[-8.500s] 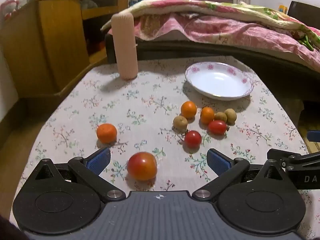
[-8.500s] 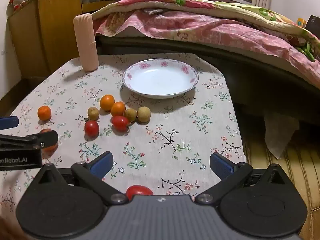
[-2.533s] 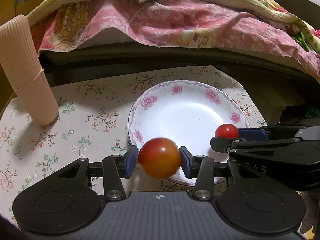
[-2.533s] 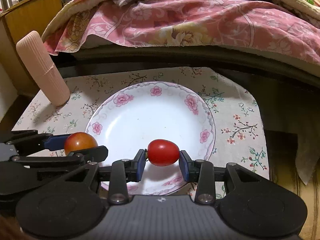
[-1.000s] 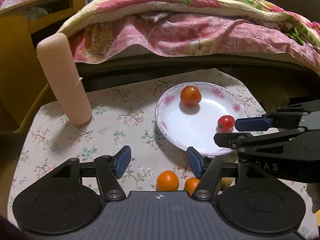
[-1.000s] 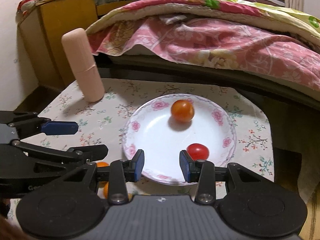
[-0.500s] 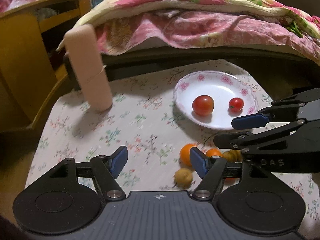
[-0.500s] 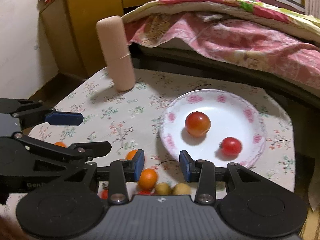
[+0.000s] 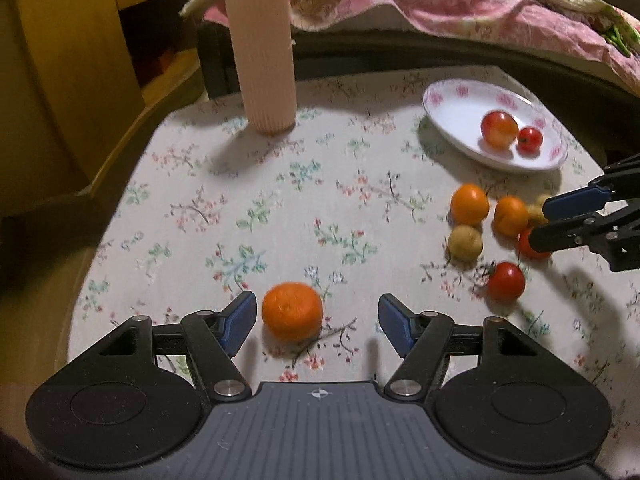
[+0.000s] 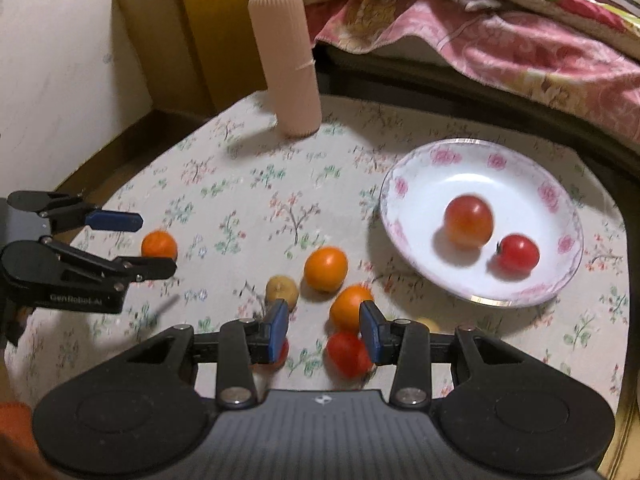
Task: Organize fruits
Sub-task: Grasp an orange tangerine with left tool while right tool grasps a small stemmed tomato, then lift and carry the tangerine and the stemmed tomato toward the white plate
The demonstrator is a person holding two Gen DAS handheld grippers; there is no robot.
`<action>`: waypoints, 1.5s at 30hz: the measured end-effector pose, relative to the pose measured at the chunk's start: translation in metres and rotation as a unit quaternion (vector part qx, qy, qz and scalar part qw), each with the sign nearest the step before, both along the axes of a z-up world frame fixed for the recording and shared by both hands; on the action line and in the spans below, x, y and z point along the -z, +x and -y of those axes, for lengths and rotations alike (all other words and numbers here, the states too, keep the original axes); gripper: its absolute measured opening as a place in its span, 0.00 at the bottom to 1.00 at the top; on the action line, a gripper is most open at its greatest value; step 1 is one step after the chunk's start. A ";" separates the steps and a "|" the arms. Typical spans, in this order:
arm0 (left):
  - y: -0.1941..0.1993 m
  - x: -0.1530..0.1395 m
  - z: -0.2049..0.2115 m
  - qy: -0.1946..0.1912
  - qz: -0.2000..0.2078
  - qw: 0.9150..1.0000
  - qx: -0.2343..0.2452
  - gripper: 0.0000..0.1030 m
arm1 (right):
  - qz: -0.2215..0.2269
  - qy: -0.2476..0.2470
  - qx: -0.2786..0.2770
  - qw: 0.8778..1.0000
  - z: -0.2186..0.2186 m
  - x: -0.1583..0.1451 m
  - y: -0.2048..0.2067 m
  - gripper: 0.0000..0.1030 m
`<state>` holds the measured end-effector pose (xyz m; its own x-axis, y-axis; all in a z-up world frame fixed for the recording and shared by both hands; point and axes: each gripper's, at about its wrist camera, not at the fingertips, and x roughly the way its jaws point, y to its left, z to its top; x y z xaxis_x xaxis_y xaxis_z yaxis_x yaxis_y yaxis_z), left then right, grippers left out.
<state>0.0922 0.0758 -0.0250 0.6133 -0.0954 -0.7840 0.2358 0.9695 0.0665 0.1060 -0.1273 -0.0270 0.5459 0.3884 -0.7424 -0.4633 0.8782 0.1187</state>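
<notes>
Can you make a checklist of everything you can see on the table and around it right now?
Surface: table with flowered cloth.
Job's things: plate holds a big tomato and a small tomato. A lone orange sits near the left gripper; a fruit cluster of oranges, tomatoes and small brown fruits lies beside the plate.
Clutter: tall ribbed pink cylinder, upright.
Grippers: left gripper closing, orange between its jaws, untouched; right gripper open, empty, over the cluster.
Cables: nothing seen.
Surroundings: bed with pink quilt, wooden cabinet.
</notes>
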 end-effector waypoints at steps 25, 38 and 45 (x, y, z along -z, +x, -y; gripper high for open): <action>0.009 0.014 0.000 -0.012 -0.015 1.000 -0.002 0.43 | -0.017 0.011 -0.085 0.996 -0.023 0.015 -0.014 0.42; 0.005 0.013 0.002 -0.013 -0.015 1.000 -0.002 0.43 | -0.010 -0.036 -0.083 0.996 -0.044 0.035 -0.008 0.33; -0.002 0.008 0.013 -0.012 -0.032 0.999 -0.001 0.42 | -0.020 -0.038 -0.077 0.996 -0.039 0.032 -0.008 0.30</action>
